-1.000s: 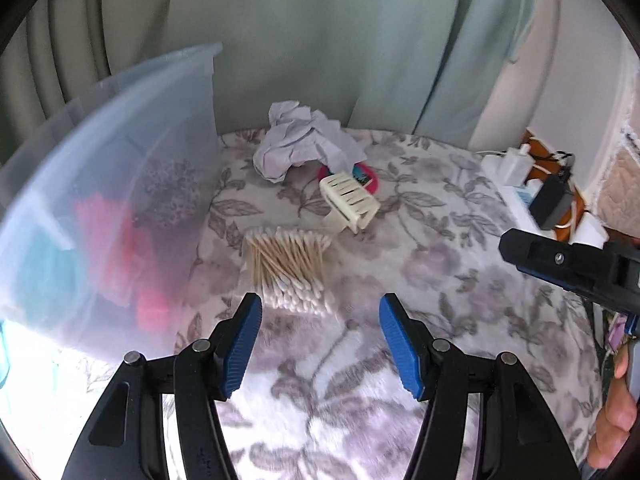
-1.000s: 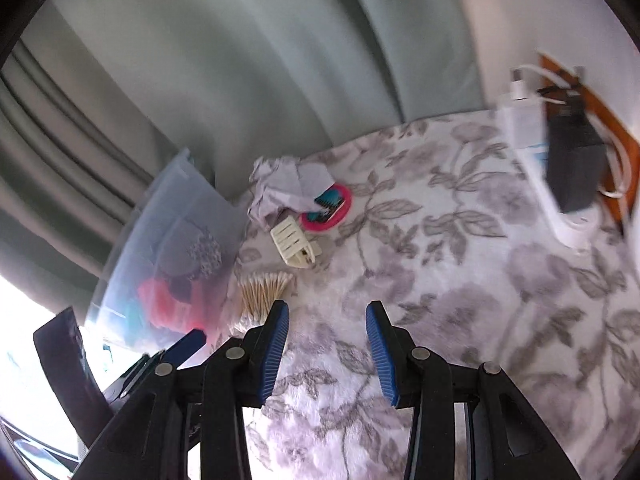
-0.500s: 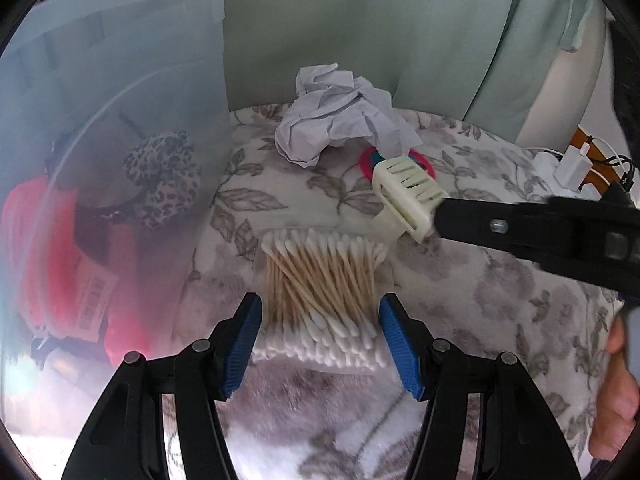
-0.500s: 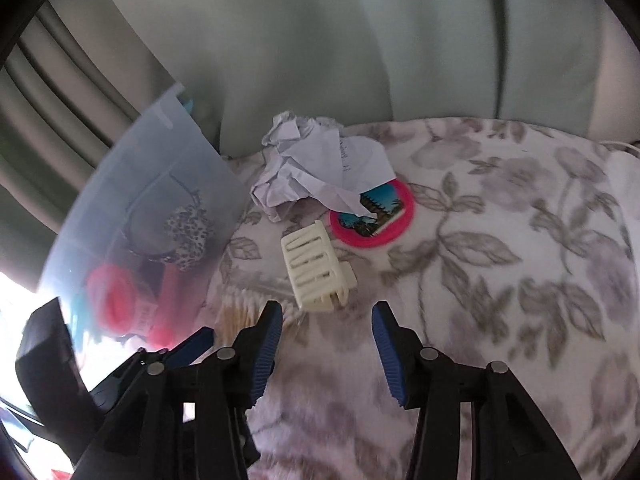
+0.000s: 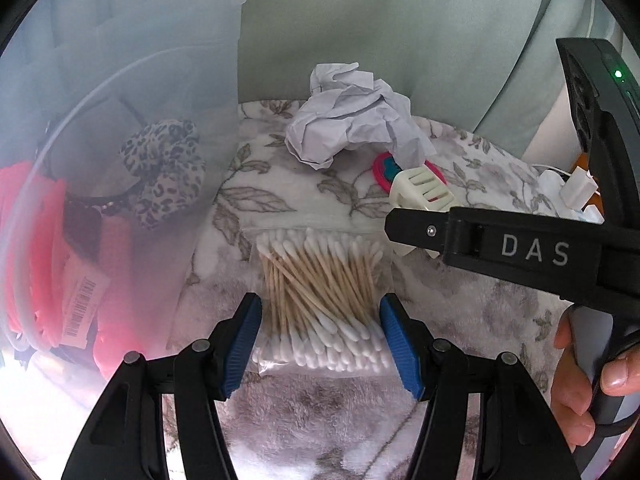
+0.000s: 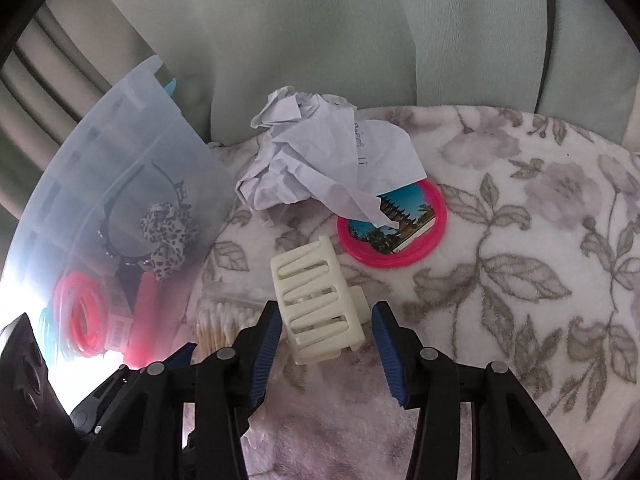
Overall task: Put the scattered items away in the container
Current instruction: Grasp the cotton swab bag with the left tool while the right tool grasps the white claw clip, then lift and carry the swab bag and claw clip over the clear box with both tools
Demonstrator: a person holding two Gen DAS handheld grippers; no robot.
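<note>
A: Score check: the clear container (image 5: pixel 120 128) already holds a leopard scrunchie (image 5: pixel 168 176) and pink things.

B: Four items are out beside it on the floral blanket (image 6: pixel 520 280): bag of cotton swabs (image 5: pixel 320 292) nearest the container, cream hair clip (image 6: pixel 320 304) just past that, then crumpled paper (image 6: pixel 320 168) and pink disc (image 6: pixel 392 232) (paper partly covering it).

A: Grips?

B: None yet. The left hand-held gripper (image 5: pixel 320 336) stands apart astride the swabs; the right hand-held gripper (image 6: pixel 326 344), jaws just widened, brackets the clip, pads seemingly not pressing.
</note>
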